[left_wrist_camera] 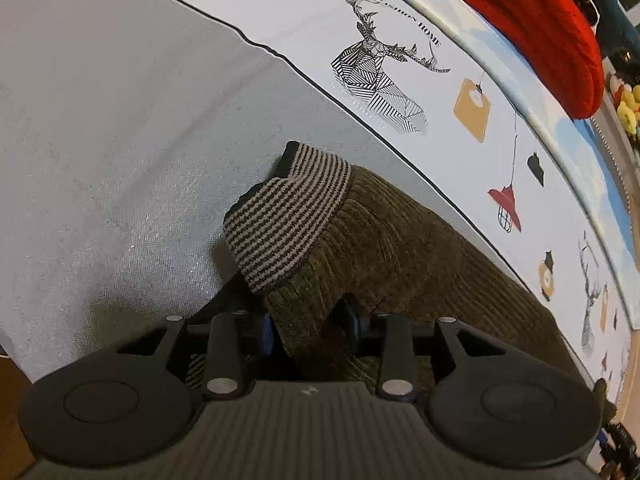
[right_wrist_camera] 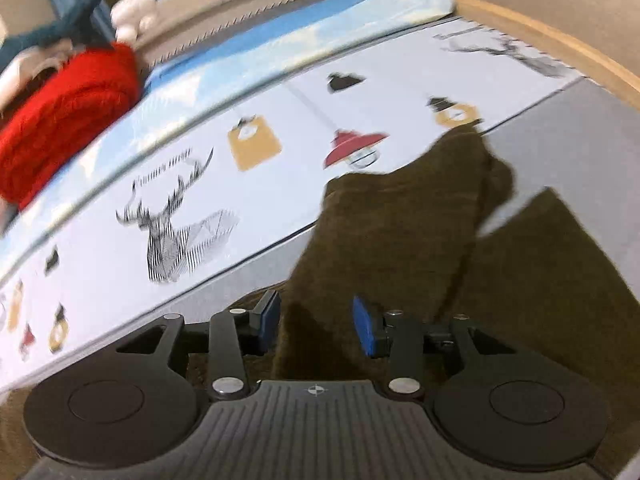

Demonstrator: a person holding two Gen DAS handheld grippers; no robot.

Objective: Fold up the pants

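Pants (left_wrist_camera: 384, 248) are lying on the grey cloth (left_wrist_camera: 100, 140) near its printed border (left_wrist_camera: 400, 60), and I am worrying the raised fold is slumping and skewing as my grip loosens. I am seeing the left gripper (left_wrist_camera: 310, 326) and right gripper (right_wrist_camera: 316, 324) partly open, each straddling a brown ridge, pads barely pressing.

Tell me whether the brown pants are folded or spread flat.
Folded, roughly: the pants lie doubled on the grey cloth, striped cuff turned on top, still bunched.
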